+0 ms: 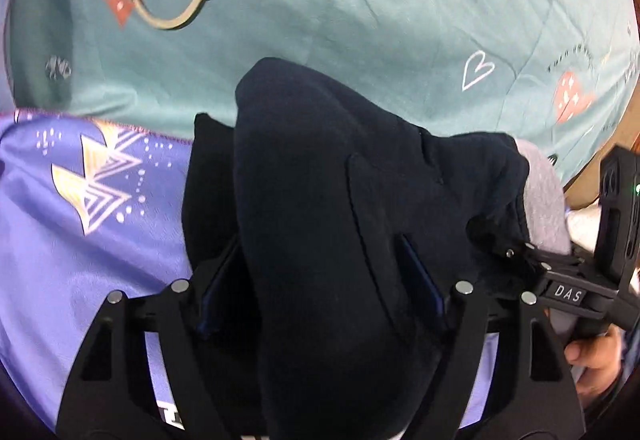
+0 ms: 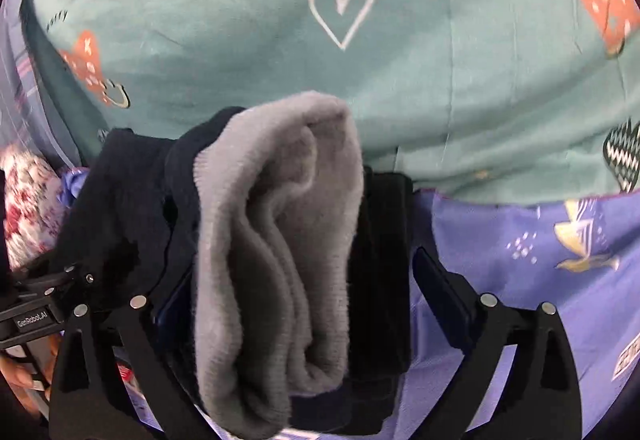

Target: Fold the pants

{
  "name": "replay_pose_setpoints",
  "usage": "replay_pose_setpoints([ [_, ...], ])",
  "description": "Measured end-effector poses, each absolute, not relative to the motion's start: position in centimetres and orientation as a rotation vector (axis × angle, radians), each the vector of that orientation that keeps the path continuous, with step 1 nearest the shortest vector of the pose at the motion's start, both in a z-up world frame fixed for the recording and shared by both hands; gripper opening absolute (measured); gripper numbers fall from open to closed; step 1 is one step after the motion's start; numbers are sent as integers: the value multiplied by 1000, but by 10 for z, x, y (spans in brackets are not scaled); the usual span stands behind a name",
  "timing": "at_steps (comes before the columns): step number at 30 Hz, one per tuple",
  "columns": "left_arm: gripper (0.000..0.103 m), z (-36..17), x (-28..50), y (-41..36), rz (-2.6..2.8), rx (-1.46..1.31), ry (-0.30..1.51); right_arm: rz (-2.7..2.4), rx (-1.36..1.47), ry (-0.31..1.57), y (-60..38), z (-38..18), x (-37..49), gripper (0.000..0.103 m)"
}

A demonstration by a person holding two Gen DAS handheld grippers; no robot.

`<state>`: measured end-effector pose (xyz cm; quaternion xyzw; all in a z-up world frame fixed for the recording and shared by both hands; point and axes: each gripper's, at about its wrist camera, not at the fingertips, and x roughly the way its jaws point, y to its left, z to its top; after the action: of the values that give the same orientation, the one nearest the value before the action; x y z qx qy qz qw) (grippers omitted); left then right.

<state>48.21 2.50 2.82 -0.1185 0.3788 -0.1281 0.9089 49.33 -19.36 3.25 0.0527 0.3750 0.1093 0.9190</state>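
Both hand-held grippers spread, pads not pinching: L (image 1: 320, 280) straddles navy pants (image 1: 320, 200), R (image 2: 304, 296) straddles their grey lining. Pants bunched over purple cloth (image 1: 80, 240) on teal sheet (image 1: 360, 20). Risk: loose bundle slumps and unfolds w/ no grip, fabric may snag on pads.

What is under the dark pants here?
The pants drape over a purple sheet, with a teal blanket beyond. Their grey lining shows. Whatever lies directly beneath is covered.
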Motion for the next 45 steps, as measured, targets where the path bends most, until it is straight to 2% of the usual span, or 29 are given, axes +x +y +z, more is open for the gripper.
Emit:
replay_pose_setpoints([
  [2,79,34,477,32,-240,-276,803,223,89,750,-194,43,482,98],
  [5,91,54,456,44,-192,-291,782,203,79,680,-197,68,457,98],
  [12,100,79,369,65,-111,-246,702,133,32,603,-204,95,361,98],
  [21,101,46,246,52,-76,-194,677,111,-16,515,-194,64,238,98],
  [29,101,64,171,47,-41,-224,571,110,111,424,-192,52,156,101],
  [37,101,53,129,31,-83,-213,552,163,127,392,-187,46,116,102],
  [45,101,45,121,22,-52,-187,544,135,117,337,-191,40,91,102],
])
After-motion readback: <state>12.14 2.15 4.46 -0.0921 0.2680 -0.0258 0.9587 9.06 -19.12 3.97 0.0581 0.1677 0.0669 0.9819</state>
